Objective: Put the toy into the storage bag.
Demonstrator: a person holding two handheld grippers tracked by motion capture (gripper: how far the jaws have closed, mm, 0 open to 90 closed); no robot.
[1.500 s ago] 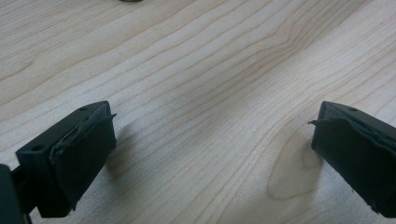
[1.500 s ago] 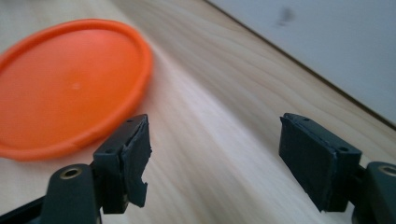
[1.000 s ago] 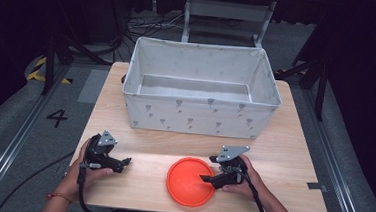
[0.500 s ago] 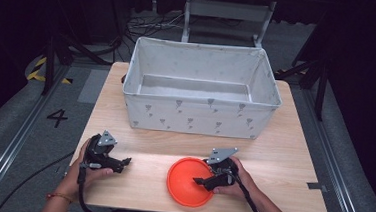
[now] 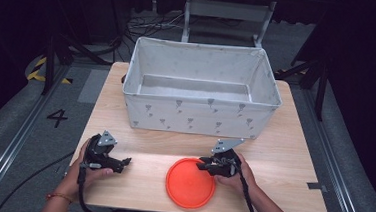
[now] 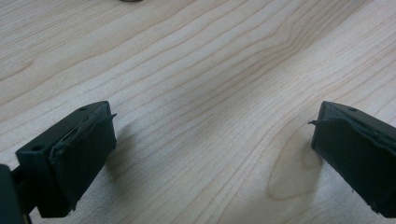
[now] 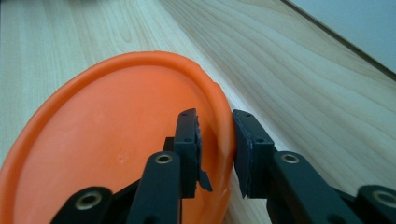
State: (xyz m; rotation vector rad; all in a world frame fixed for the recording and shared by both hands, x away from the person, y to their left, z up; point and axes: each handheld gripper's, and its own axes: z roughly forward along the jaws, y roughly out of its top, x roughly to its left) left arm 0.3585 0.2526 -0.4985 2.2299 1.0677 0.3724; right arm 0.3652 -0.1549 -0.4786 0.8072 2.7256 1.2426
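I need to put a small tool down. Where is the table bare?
Bare wood: between the left gripper and the orange disc; the strip between disc and fabric bin; the table's right end. Crowded where the right gripper meets the disc's rim.

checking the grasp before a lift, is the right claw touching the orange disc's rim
Touching. In the right gripper view the right claw has one jaw inside and one outside the orange disc, both pressed against its raised rim, with no gap showing.

wood table [image 5: 292, 158]: grey fabric bin [image 5: 202, 89] at back, orange disc [image 5: 189, 184] flat nr front edge.
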